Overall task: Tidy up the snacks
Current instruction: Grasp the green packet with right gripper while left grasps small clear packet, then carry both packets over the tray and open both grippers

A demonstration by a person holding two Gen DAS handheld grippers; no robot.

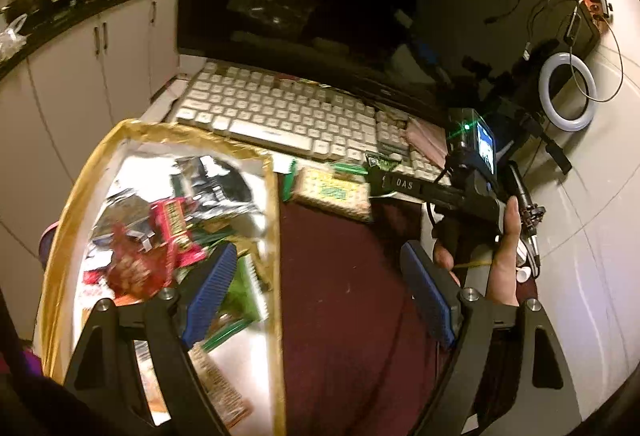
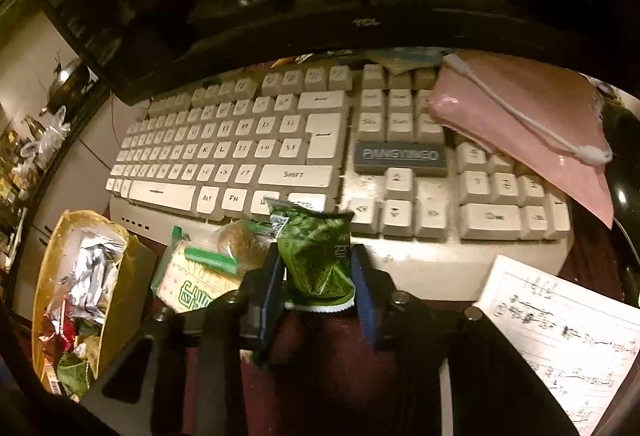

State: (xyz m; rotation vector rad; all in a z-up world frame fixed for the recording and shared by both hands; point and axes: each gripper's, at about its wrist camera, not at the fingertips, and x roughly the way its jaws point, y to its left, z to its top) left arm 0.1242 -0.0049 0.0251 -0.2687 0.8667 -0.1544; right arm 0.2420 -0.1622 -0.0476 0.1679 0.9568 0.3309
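Note:
A gold-rimmed box point(image 1: 272, 220) at the left holds several snack packets, among them a red one point(image 1: 176, 232); it also shows in the right wrist view point(image 2: 120, 276). My left gripper point(image 1: 320, 292) is open and empty, its left finger over the box's right edge. My right gripper point(image 2: 316, 288) is shut on a green snack packet point(image 2: 316, 256) just in front of the keyboard. A green-and-cream cracker packet point(image 2: 192, 284) and a round clear-wrapped snack point(image 2: 236, 240) lie to its left. The cracker packet also shows in the left wrist view point(image 1: 332, 191), next to the right gripper point(image 1: 380, 171).
A white keyboard point(image 2: 280, 139) lies before a dark monitor point(image 2: 360, 19). A pink pouch with a white cord point(image 2: 520, 111) covers its right end. A written sheet point(image 2: 560, 340) lies at the right. A ring light point(image 1: 568, 91) is at the far right. The table has a dark red cloth point(image 1: 344, 300).

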